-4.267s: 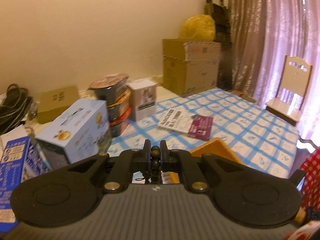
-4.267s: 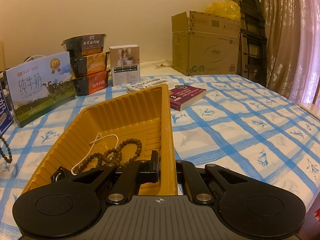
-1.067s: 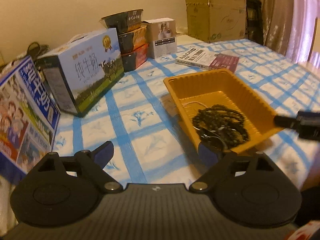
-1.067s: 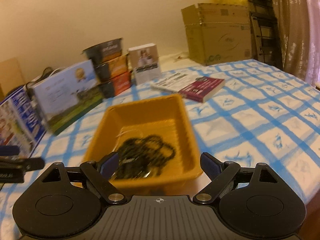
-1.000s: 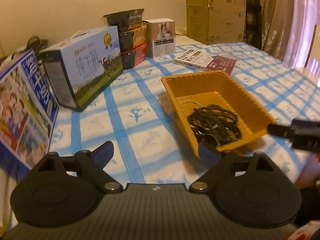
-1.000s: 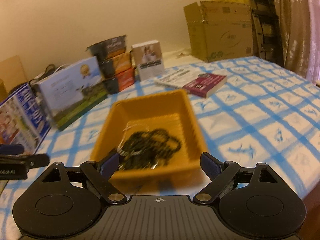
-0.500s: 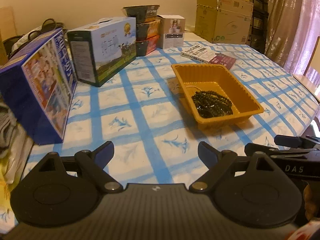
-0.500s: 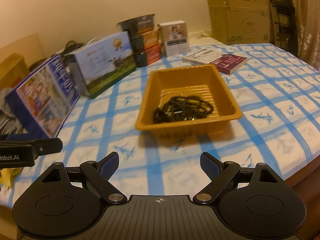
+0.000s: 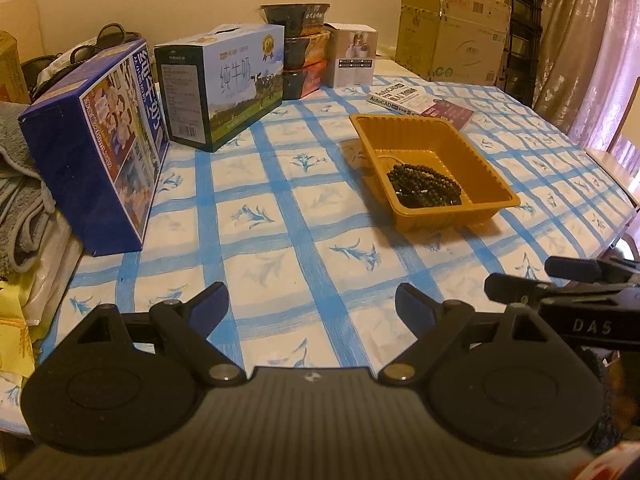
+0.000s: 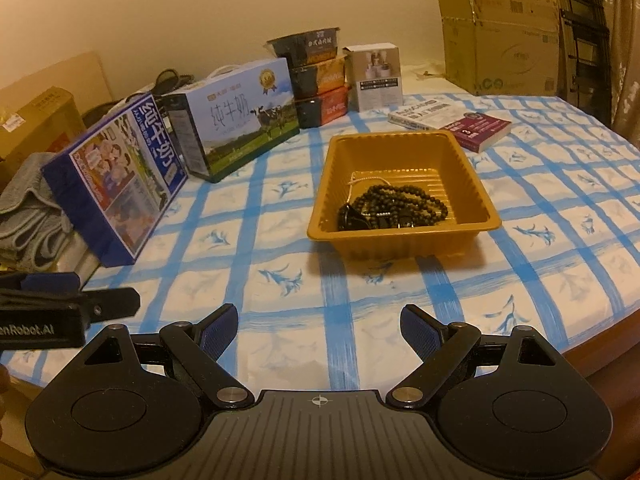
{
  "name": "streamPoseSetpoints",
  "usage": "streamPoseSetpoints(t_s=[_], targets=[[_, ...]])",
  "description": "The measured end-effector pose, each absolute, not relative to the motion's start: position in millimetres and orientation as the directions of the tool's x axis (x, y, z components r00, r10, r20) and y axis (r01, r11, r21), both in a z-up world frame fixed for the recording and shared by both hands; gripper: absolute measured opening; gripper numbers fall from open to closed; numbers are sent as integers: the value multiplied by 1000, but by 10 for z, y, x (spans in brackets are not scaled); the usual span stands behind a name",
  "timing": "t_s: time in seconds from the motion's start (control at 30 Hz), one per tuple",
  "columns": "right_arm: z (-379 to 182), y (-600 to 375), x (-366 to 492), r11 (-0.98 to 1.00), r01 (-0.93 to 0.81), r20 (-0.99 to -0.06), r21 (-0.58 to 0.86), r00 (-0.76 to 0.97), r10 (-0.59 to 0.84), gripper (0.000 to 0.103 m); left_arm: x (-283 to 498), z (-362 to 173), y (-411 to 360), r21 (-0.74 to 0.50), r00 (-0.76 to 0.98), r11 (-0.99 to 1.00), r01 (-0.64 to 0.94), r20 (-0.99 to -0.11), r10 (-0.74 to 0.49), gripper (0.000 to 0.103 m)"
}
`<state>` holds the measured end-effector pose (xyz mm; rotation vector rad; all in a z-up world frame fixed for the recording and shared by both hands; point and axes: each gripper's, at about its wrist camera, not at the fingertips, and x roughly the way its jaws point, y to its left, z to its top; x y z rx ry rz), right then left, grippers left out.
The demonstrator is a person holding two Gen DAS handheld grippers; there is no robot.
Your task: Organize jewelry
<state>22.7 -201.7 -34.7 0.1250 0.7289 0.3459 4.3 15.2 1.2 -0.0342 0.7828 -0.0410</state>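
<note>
An orange plastic tray (image 9: 488, 164) (image 10: 472, 176) sits on the blue-checked tablecloth. Dark bead strings (image 9: 424, 188) (image 10: 400, 204) and a thin pale chain (image 10: 368, 179) lie in its near end. My left gripper (image 9: 312, 304) is open and empty, low over the table's near edge, well short of the tray. My right gripper (image 10: 319, 326) is open and empty, also back from the tray. The right gripper also shows at the right edge of the left wrist view (image 9: 520, 280); the left one shows at the left edge of the right wrist view (image 10: 100, 300).
Two milk cartons (image 9: 100, 140) (image 9: 224, 84) stand at the left, with stacked food bowls (image 9: 304, 56) and a small white box (image 9: 354, 56) behind. Books (image 10: 452, 122) lie beyond the tray. Cardboard boxes (image 10: 504, 36) stand at the back right. A grey towel (image 9: 16, 184) lies at the far left.
The left gripper let go of the dark beads, which now lie in the tray. Both grippers opened and pulled back from the tray toward the table's near edge.
</note>
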Motion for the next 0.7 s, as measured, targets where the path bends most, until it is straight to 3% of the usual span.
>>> streamPoseSetpoints(t_s=[0.7], targets=[[-325,-1999,174,934,-272,-625,234,693,358,88,23,15,121,-36,709,999,27,-704,-44,89]])
